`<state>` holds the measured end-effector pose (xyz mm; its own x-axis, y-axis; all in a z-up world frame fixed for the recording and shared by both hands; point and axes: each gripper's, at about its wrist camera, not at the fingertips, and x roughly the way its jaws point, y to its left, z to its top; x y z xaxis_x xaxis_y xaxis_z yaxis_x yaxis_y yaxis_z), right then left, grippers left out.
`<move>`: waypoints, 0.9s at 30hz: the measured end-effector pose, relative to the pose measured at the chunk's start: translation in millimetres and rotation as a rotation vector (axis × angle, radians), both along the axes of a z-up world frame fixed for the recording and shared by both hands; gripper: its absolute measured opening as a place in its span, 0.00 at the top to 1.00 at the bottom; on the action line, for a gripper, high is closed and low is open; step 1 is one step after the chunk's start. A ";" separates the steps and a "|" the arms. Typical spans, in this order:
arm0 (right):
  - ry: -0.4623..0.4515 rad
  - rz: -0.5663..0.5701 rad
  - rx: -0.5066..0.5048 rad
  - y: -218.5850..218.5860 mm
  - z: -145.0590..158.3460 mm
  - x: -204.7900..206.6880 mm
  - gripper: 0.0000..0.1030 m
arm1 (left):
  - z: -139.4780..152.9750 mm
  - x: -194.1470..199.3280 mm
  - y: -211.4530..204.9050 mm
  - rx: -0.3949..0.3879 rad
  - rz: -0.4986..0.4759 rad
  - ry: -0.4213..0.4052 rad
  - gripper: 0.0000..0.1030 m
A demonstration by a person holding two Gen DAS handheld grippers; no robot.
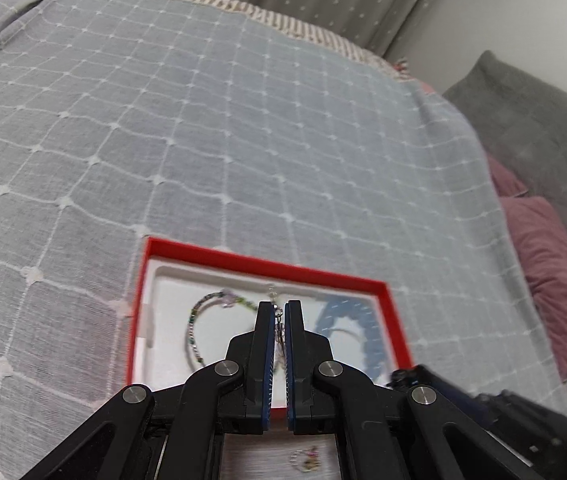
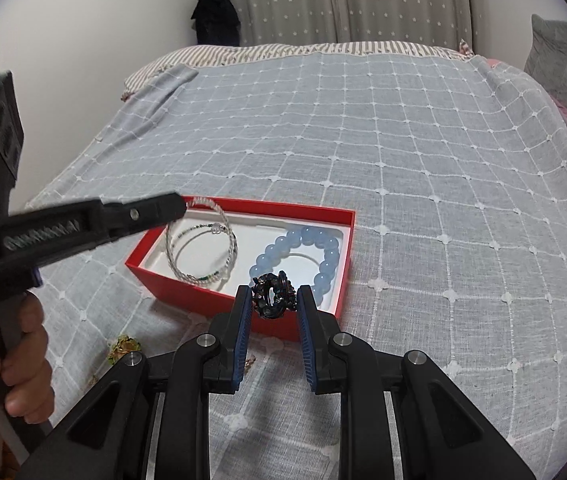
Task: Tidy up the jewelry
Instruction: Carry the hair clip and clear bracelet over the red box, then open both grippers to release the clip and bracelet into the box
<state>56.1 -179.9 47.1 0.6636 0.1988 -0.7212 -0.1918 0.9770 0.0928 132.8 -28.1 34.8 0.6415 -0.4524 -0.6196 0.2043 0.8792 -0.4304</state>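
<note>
A red box (image 2: 187, 284) with a white lining lies on the grey checked bedspread; it also shows in the left wrist view (image 1: 267, 262). In it lie a thin green-beaded bracelet (image 1: 193, 332) and a pale blue bead bracelet (image 2: 319, 252). My left gripper (image 1: 279, 308) is shut on a clear twisted bracelet (image 2: 203, 236) that hangs over the box's left half. My right gripper (image 2: 273, 300) is shut on a dark beaded bracelet (image 2: 273, 294), held above the box's near wall.
A small gold-green jewelry piece (image 2: 123, 346) lies on the bedspread near the box's front left. Pink and grey pillows (image 1: 551, 272) sit to the right. Curtains (image 2: 343, 0) hang behind the bed.
</note>
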 end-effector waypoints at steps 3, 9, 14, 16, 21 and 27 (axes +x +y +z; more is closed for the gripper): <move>0.004 0.003 -0.005 2.1 -2.7 6.3 0.77 | -7.1 2.9 2.0 0.031 0.011 0.008 1.00; 0.015 0.008 -0.010 8.9 -9.8 17.5 0.77 | -16.6 5.4 5.0 0.122 0.028 0.009 1.00; 0.018 0.008 -0.026 13.3 -13.5 26.2 0.77 | -14.8 2.2 7.6 0.137 0.013 -0.002 0.98; 0.020 0.007 -0.031 14.0 -14.7 29.1 0.77 | -12.8 0.0 8.3 0.149 0.011 -0.010 0.92; 0.024 -0.006 -0.041 11.4 -17.4 32.2 0.76 | -7.7 -7.6 11.7 0.179 0.007 -0.029 0.76; 0.036 -0.019 -0.030 7.8 -15.5 31.3 0.74 | -2.9 -16.9 19.3 0.215 0.020 -0.041 0.54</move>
<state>87.4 -172.1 31.6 0.6403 0.1639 -0.7504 -0.1698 0.9830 0.0698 115.8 -8.9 31.9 0.6759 -0.2992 -0.6736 0.1991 0.9540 -0.2241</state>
